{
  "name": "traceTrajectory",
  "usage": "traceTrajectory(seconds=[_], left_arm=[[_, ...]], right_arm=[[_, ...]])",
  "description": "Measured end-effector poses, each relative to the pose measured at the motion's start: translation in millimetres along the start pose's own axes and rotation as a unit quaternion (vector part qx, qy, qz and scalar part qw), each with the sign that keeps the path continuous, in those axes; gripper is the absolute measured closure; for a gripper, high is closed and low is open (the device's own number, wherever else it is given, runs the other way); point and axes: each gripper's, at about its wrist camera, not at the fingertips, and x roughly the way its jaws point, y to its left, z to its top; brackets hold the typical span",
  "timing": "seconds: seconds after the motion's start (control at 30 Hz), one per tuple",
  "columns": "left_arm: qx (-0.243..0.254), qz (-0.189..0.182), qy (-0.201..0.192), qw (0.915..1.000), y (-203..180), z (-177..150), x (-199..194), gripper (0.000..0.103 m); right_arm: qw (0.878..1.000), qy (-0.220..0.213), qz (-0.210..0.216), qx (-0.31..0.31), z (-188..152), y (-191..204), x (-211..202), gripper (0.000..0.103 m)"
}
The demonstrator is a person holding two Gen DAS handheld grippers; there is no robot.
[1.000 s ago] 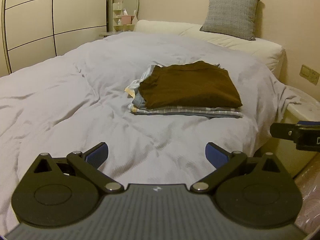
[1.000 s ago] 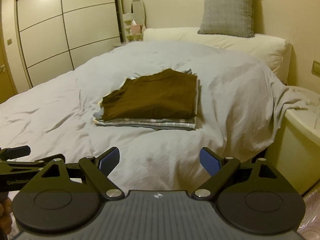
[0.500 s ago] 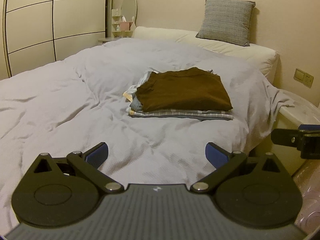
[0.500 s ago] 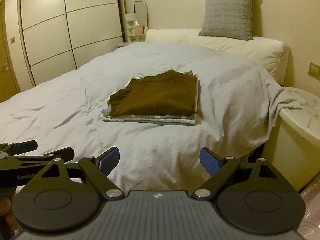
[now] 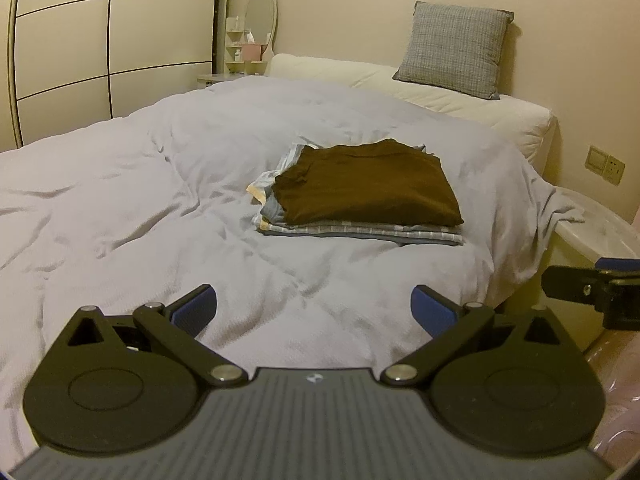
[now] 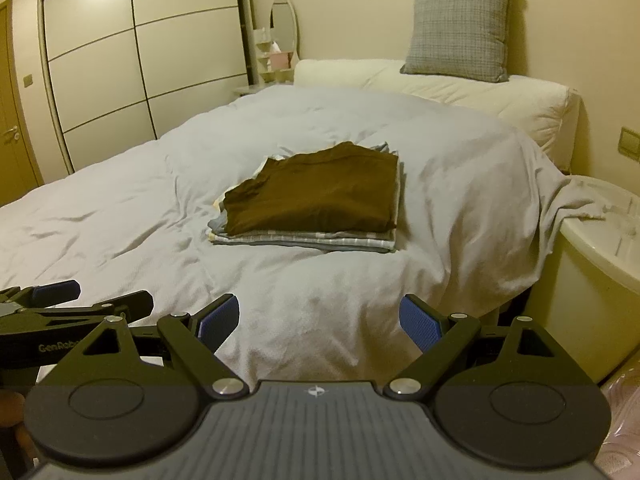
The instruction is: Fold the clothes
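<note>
A stack of folded clothes lies on the pale grey duvet [image 5: 120, 208] [image 6: 100, 216]. Its top piece is a dark brown garment [image 5: 368, 184] [image 6: 316, 192]; striped and grey-blue pieces [image 5: 360, 234] [image 6: 304, 242] show beneath it. My left gripper [image 5: 314, 310] hangs open over the bed's near edge, well short of the stack, with nothing between its blue pads. My right gripper [image 6: 320, 318] is open too, equally far back and empty. Each gripper shows at the edge of the other's view: the right one [image 5: 592, 286], the left one [image 6: 60, 300].
A grey cushion [image 5: 456, 48] [image 6: 460, 28] leans on the wall above a cream pillow [image 5: 460, 104] [image 6: 460, 92]. A cream bedside cabinet [image 5: 600, 236] [image 6: 600, 264] stands at the right, with a duvet corner draped on it. Wardrobe doors [image 5: 100, 40] [image 6: 132, 60] fill the left.
Both grippers have drawn back from the bed and the folded stack looks farther away. Both stayed open and empty.
</note>
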Motion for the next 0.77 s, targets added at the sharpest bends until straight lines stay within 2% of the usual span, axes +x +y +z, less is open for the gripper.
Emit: traceTrajectory(seconds=[0.77], left_arm=[[0.017, 0.004, 0.004, 0.9998, -5.6, 3.5, 11.2, 0.001]], right_arm=[[1.000, 0.003, -0.006, 0.005, 1.0, -6.0, 5.5, 0.014]])
